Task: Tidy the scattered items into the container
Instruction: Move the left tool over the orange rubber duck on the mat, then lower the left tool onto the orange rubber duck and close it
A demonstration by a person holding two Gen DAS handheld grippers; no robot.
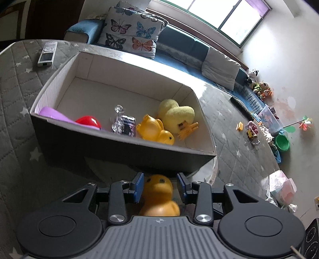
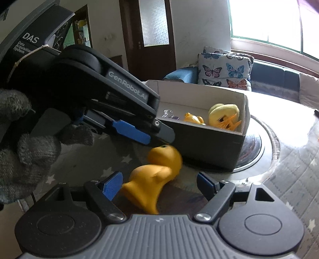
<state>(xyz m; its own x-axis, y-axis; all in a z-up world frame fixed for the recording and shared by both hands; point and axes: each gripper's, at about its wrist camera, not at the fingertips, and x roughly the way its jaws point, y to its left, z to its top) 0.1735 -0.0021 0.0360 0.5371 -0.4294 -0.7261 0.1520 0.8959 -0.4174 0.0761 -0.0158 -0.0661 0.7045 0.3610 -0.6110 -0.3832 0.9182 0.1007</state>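
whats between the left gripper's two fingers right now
A yellow rubber duck sits between the left gripper fingers, head toward the box. The left wrist view shows a gap beside each pad, so the jaws are open.

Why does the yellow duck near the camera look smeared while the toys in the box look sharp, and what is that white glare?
Left wrist view: the duck between the open left gripper is soft and blurred, while the box toys stay crisp; the window is blown out white. Right wrist view: the duck smears at its head, window glare washes over the table, and straight edges bow.
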